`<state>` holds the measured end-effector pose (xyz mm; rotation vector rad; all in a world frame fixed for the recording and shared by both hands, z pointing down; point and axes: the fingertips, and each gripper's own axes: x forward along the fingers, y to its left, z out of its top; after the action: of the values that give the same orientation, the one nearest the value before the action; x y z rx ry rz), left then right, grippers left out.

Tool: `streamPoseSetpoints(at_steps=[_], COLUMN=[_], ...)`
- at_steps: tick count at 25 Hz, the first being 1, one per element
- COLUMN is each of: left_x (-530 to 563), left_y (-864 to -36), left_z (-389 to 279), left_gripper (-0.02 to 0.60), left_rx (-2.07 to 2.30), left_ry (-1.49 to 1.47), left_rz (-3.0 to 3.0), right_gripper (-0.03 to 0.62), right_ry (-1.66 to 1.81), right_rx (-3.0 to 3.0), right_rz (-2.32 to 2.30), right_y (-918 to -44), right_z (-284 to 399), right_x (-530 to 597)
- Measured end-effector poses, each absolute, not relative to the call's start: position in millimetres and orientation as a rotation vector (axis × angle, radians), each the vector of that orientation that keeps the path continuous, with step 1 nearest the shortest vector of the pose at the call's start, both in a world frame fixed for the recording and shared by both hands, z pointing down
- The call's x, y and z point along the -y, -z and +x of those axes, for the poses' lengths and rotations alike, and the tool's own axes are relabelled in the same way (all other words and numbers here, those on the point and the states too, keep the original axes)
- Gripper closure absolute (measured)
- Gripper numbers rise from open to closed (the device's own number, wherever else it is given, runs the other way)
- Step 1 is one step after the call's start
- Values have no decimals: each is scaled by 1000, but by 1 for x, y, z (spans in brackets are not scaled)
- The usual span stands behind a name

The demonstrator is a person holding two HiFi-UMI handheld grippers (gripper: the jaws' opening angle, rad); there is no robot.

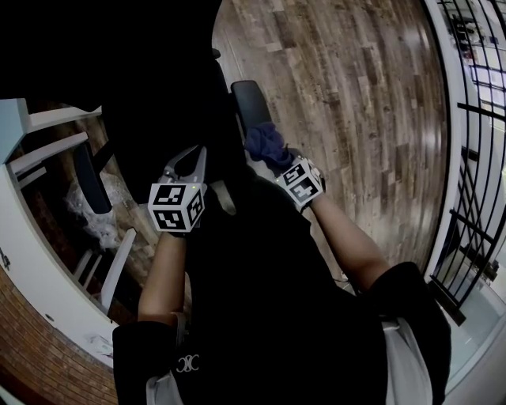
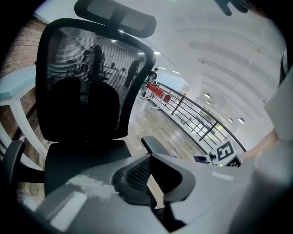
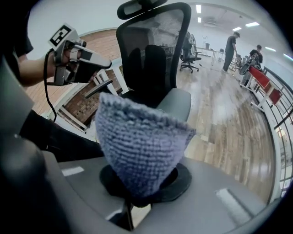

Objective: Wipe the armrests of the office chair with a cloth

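While the right tool (image 3: 133, 199) pinches a soft, light-looking knitted cloth (image 3: 139, 146) by its bunched end near the chair (image 3: 151, 55) armrest (image 1: 251, 103), the left tool (image 2: 155, 180) is closed and empty; the cloth probably drapes easily

Strong fisheye bending and black corners are seen in all views. The head view is dim, and the chair (image 1: 158, 79) is lost in shadow. Glare from the ceiling lights (image 3: 198, 8) is spread across the floor (image 3: 226, 105). The close cloth (image 3: 137, 146) is slightly blurred.
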<state>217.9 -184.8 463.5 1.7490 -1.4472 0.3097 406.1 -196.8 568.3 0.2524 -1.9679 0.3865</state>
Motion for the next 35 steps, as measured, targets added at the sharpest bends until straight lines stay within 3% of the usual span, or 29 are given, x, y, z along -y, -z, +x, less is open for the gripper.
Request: streamPoseSetpoints(at_steps=[11, 28, 35], left_x=[180, 151, 139], left_y=[-465, -473, -484], left_z=[216, 174, 162], left_gripper=[575, 575, 575], left_rx=[1462, 1552, 1535], left_ry=[-293, -252, -240], left_rz=[1733, 1630, 1615], right_gripper=[534, 533, 531], right_ry=[-617, -634, -641], right_rx=[2060, 2160, 2177], right_rz=[320, 488, 546], right_y=[-572, -568, -566], right_z=[370, 269, 275], right_x=[221, 365, 358])
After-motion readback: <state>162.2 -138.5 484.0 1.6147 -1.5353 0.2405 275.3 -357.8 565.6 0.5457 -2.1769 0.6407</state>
